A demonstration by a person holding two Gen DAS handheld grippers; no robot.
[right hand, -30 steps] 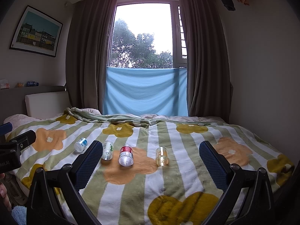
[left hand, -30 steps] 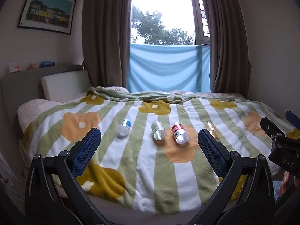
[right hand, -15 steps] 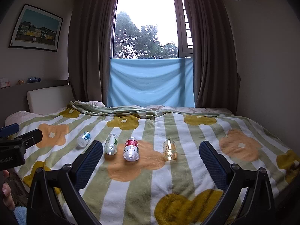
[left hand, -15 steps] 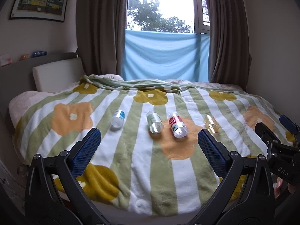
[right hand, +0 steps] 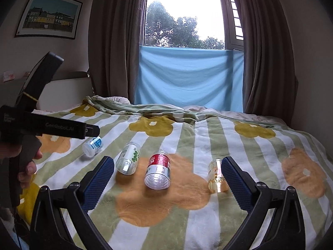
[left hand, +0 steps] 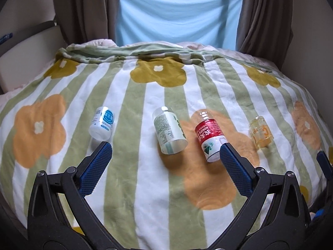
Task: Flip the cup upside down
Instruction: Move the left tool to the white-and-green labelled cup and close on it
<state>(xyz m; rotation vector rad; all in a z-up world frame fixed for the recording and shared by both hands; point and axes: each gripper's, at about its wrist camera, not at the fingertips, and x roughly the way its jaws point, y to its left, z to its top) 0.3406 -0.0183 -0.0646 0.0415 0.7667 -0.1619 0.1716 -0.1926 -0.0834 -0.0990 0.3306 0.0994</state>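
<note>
Several cut-bottle cups lie on their sides in a row on the striped flower blanket (left hand: 133, 179): a blue-label cup (left hand: 102, 123), a green-label cup (left hand: 169, 133), a red-label cup (left hand: 209, 137) and a clear yellow cup (left hand: 261, 132). My left gripper (left hand: 165, 148) hangs open just short of the green-label and red-label cups, holding nothing. My right gripper (right hand: 167, 161) is open and empty too, with the red-label cup (right hand: 158, 170) between its fingers' lines and the yellow cup (right hand: 216, 176) beside its right finger. None of the cups is touched.
The bed fills the room up to a grey headboard (right hand: 68, 77) at the left. Brown curtains and a blue cloth (right hand: 187, 77) cover the window wall behind. A hand (right hand: 27, 166) holds the left gripper's body (right hand: 52, 128) at the right wrist view's left edge.
Both grippers have moved forward over the bed toward the cups. The left one has dropped lower and tilted down. The cups have not moved.
</note>
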